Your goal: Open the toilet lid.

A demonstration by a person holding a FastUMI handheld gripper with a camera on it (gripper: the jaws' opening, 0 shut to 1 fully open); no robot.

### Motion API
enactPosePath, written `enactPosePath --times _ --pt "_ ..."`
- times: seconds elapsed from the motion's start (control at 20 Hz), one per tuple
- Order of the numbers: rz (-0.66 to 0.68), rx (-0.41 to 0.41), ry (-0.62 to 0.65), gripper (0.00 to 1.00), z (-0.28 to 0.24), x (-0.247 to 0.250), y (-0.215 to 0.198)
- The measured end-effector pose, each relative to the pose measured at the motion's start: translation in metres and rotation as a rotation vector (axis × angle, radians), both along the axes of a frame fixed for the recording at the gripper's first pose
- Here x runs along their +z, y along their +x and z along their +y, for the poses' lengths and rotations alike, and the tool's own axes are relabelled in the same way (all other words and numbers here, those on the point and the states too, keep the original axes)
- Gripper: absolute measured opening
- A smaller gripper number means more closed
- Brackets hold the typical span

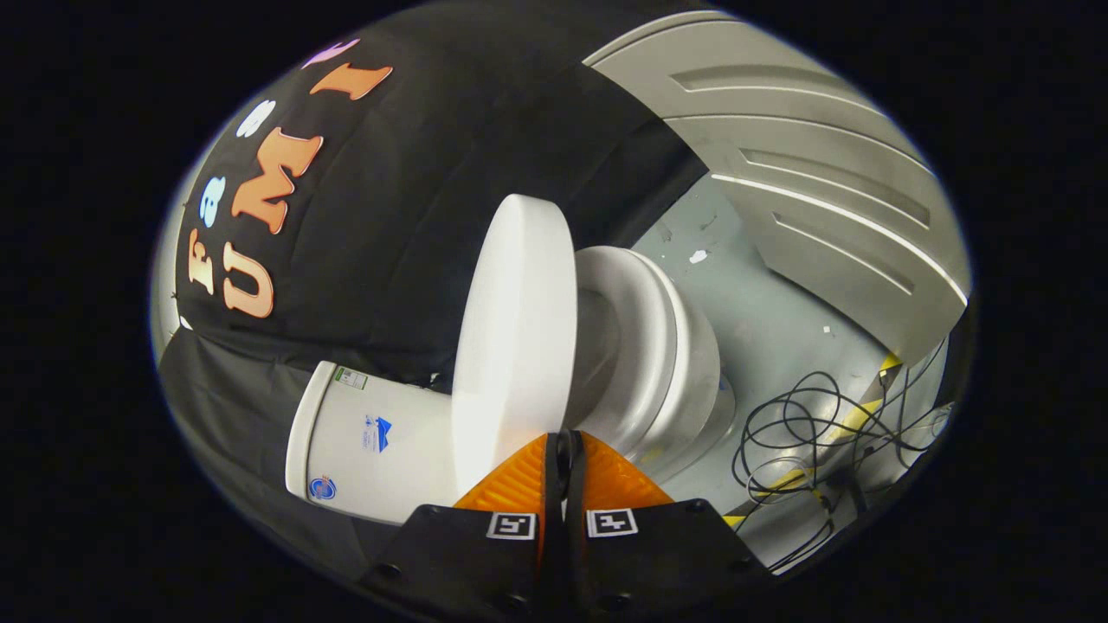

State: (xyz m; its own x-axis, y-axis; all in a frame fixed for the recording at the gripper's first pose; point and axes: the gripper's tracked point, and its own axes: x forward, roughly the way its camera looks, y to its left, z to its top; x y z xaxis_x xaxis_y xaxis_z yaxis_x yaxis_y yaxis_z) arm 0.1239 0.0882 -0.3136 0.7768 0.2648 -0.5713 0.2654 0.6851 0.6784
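- Fingers of the gripper sit nearest the lens, their tips pressed close together with only a thin dark slit between them; nothing is seen held in that slit.
- Rolled far over on its side, the gripper makes the floor run up one side of the view and the toilet appear to lie sideways; the hand holding it is hidden.
- Just ahead of the fingertips, the toilet lid stands edge-on, a thick white disc raised away from the seat, with a clear gap between the two. Its lower rim looks to reach the fingertips, though I cannot tell whether they touch.
- Beyond the fingers, to their right, the toilet seat and bowl show as white rounded rings.
- To the left of the fingers the white cistern rests against the black cloth wall; it carries small stickers.
- A grey floor, scuffed and spotted, spreads past the bowl.
- On it, right of the fingers, lies a loose tangle of black cables with yellow tape beside it.
- A pale panelled door rises farther off.
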Motion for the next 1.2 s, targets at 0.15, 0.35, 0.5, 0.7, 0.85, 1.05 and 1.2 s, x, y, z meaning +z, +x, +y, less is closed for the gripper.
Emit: enactPosePath --times 0.15,0.35,0.5,0.7,0.85,1.05,1.2 --pt "0.007 0.008 -0.064 0.08 0.005 0.014 0.001" --pt "-0.032 0.021 -0.134 0.08 0.015 0.034 0.002" --pt "-0.052 0.033 -0.198 0.08 0.022 0.049 0.002" --pt "-0.072 0.045 -0.298 0.08 0.037 0.071 0.004" --pt "-0.106 0.046 -0.395 0.08 0.048 0.089 0.003" --pt "-0.119 0.058 -0.484 0.08 0.065 0.107 0.003" --pt "-0.149 0.063 -0.538 0.08 0.083 0.117 0.006"
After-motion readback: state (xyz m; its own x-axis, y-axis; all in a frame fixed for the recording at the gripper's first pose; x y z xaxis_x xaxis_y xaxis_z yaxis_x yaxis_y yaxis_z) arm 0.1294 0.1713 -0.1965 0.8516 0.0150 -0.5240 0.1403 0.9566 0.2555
